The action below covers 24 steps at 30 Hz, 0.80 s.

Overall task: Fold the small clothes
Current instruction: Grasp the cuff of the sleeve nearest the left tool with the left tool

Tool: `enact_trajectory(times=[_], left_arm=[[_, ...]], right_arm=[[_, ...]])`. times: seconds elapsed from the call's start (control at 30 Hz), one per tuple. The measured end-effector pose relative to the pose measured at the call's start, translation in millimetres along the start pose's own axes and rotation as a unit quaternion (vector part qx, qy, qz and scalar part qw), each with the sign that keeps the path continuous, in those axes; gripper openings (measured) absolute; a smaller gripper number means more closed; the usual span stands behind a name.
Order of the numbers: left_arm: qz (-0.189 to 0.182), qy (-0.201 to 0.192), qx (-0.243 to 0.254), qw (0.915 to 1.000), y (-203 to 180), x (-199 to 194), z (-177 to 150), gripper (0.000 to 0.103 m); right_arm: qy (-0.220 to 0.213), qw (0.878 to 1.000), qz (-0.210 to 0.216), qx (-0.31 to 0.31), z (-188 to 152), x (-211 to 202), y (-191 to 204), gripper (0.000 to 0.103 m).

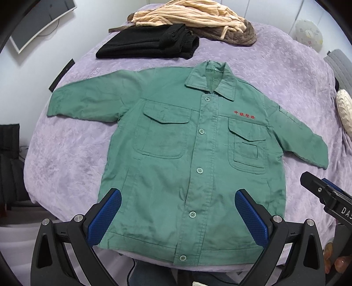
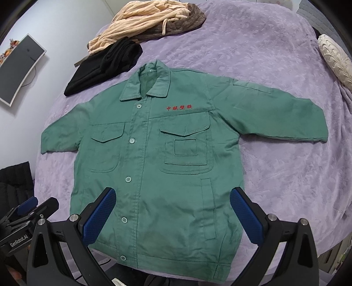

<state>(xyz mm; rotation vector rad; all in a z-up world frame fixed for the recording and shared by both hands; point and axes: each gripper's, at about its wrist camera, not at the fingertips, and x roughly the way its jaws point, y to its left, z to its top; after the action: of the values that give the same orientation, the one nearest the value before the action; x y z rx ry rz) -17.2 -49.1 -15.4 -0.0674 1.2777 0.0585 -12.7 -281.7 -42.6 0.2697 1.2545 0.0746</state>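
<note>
Both my grippers hang above the near hem: left gripper (image 1: 178,211) and right gripper (image 2: 172,209), jaws apart, holding nothing. Green work jacket (image 1: 191,158) lies buttoned and flat, sleeves spread, mid purple bedspread (image 2: 275,171). Far edge: folded black garment (image 1: 147,43), striped cream garment (image 1: 187,13) partly cut off.

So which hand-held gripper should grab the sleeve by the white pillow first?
Probably the right hand-held gripper. It is open over the green jacket's hem on that side, and that sleeve stretches out toward the white pillow. The left hand-held gripper would have to cross the jacket.
</note>
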Motion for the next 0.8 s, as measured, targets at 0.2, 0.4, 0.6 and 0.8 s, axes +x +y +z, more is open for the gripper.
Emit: enact_trajectory(times=[0.2, 0.4, 0.6, 0.8], left_arm=[[-0.038, 0.01, -0.068, 0.9969, 70, 29, 16, 0.103], [-0.024, -0.015, -0.136, 0.9903, 183, 75, 61, 0.103], [0.008, -0.052, -0.188, 0.9807, 306, 145, 117, 0.103], [-0.004, -0.056, -0.258, 0.9644, 401, 224, 158, 0.103]], right_arm=[[-0.004, 0.997, 0.077, 0.002, 6, 18, 37, 0.103], [0.022, 0.997, 0.072, 0.022, 12, 59, 93, 0.103], [0.068, 0.994, 0.071, 0.042, 11, 111, 146, 0.103], [0.111, 0.993, 0.047, 0.022, 2, 150, 183, 0.103]])
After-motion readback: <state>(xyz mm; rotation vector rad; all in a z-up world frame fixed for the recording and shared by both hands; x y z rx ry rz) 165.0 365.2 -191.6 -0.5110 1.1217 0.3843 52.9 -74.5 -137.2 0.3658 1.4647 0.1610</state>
